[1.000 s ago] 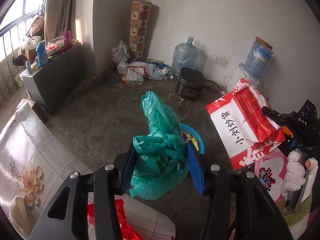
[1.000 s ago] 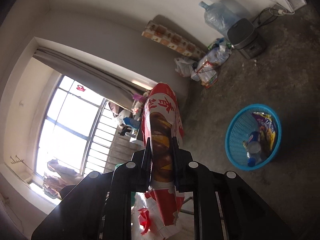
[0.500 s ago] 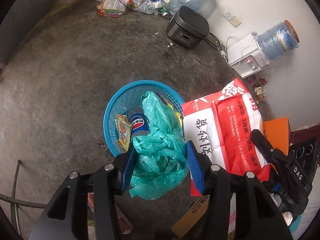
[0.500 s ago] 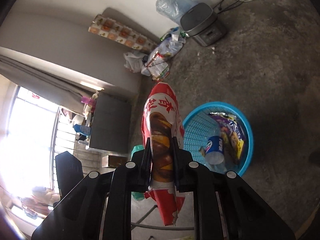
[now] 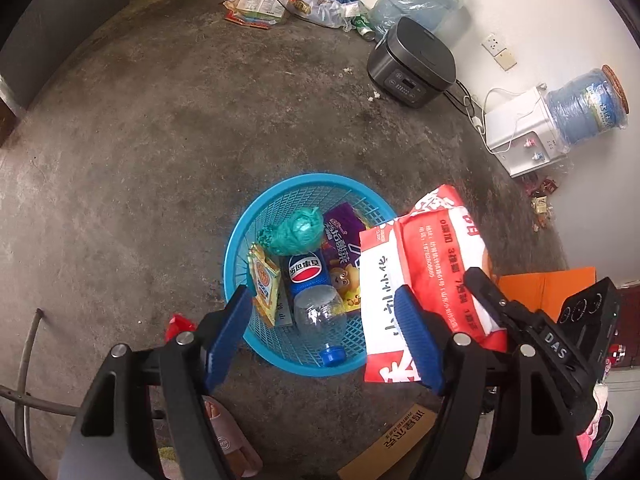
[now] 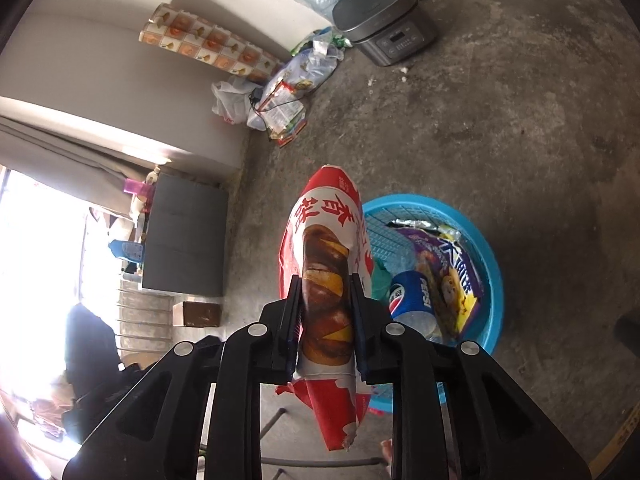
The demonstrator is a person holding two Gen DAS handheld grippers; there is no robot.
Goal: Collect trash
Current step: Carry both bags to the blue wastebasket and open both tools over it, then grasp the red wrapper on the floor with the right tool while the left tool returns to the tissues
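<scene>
Angled down over a round blue plastic mesh basket (image 5: 240,240) on the concrete floor, the left tongs (image 5: 320,334) have just spread wide and empty; a crumpled green plastic bag (image 5: 298,230) lies inside beside a Pepsi bottle (image 5: 310,280). The right tongs (image 6: 326,320), jaws easing apart, clasp a red-and-white snack packet (image 6: 326,248) above the basket's rim.

You are working with two black plastic two-finger grippers: the left one (image 5: 322,322) is showing ribbed blue pads (image 5: 416,334) and round silver screws (image 5: 185,338), while the right one (image 6: 326,322) is wearing white "DAS" lettering (image 5: 555,349) on its side.
</scene>
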